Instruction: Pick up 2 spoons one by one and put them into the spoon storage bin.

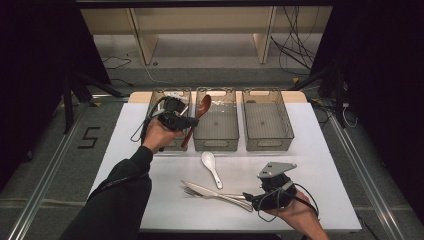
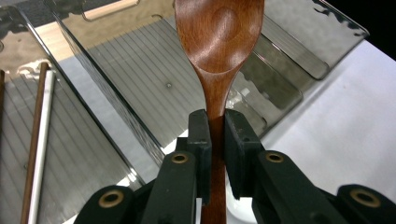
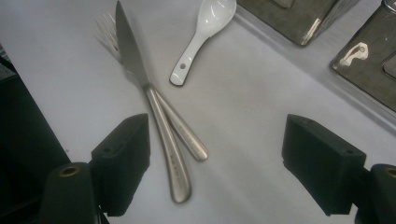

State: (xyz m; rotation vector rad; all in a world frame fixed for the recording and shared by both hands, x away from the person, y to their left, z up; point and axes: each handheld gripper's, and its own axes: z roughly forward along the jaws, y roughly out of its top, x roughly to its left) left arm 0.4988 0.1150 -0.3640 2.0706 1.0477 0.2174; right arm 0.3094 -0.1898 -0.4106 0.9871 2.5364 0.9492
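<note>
Left gripper point(image 1: 192, 121) clamps wooden spoon point(image 1: 202, 107) by its handle, over the bins for sorting; right gripper point(image 1: 248, 199) jaws wide near knife point(image 1: 215, 193).

Wooden spoon point(image 2: 219, 42) bowl tip cut off by top edge; handle end hidden behind jaws. Fork point(image 3: 108, 29) largely hidden under knife point(image 3: 140, 74).

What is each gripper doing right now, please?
Left gripper: shut on the wooden spoon, gripping its handle.
Right gripper: open, holding nothing, above the knife and fork.
</note>
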